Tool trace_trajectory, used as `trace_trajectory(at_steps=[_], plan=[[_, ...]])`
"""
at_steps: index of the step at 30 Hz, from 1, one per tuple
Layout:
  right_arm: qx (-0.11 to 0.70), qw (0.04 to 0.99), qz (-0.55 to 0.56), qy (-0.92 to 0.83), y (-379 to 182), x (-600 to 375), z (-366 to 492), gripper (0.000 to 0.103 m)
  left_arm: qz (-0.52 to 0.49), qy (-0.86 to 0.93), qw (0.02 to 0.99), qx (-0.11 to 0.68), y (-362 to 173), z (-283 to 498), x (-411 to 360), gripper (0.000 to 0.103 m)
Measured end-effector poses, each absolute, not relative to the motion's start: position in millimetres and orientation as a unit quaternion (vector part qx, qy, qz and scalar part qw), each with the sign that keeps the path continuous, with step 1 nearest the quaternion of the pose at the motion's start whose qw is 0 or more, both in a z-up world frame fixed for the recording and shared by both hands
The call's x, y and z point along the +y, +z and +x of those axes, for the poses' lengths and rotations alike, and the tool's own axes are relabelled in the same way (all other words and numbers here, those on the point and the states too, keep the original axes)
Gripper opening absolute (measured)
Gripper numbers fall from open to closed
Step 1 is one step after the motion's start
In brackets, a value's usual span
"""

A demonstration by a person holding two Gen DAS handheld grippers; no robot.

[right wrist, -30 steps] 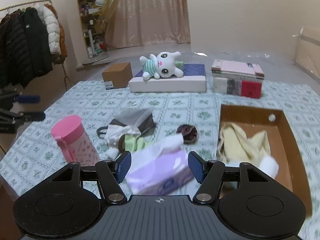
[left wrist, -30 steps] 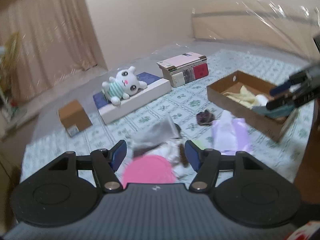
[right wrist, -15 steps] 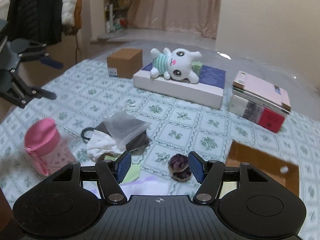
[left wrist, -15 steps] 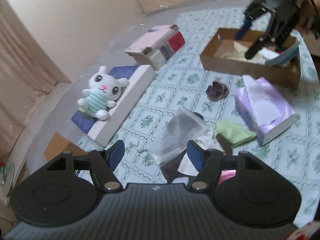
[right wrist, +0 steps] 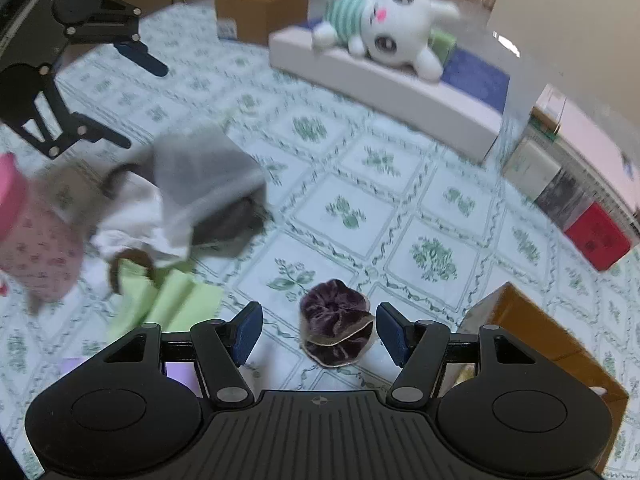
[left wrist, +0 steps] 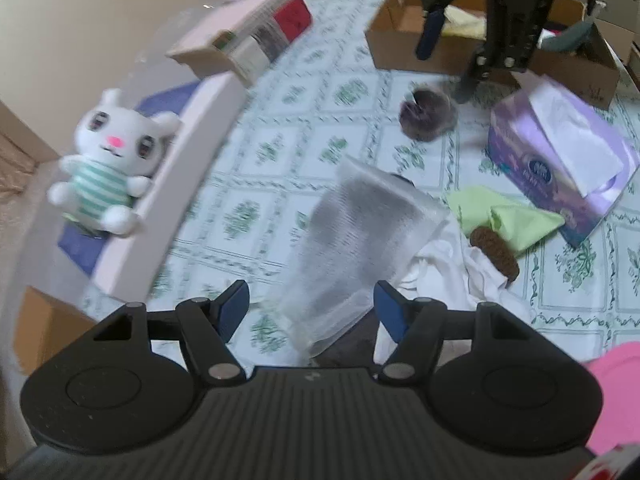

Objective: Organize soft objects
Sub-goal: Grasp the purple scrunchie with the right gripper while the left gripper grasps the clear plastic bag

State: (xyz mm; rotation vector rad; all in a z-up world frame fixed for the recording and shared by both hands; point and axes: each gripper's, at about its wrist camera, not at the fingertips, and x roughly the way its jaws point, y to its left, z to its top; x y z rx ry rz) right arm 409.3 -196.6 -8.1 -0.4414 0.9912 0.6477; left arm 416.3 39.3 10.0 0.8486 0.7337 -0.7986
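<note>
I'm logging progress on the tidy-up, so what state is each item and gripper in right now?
Left gripper: open, above the clear plastic bag.
Right gripper: open, straddling the purple scrunchie, not gripping it.
Tissue box: open, a tissue sticking out.
Cardboard box: open-topped, yellow cloth inside.
Plush bunny: lying on the flat white box.
Green cloth: crumpled on the tablecloth.
Pink bottle: lid on.

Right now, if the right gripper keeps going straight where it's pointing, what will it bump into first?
Probably the purple scrunchie. It lies on the patterned tablecloth between the right gripper's open jaws, with nothing in front of it. The exact depth is hard to judge.
</note>
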Motion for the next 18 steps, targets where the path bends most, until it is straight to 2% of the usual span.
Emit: trace_trajectory(at_steps=[8, 18], plan=[[0.495, 0.79, -0.214, 0.29, -42.2, -190.4, 436.0, 0.063, 0.4, -0.407, 0.739, 0.357, -22.9, 432.8, 24.5, 0.066], [0.511, 0.784, -0.199, 0.291, -50.2, -196.8, 445.8, 0.063, 0.435, -0.444, 0.688, 0.374, -41.3, 438.5, 10.4, 0.064]])
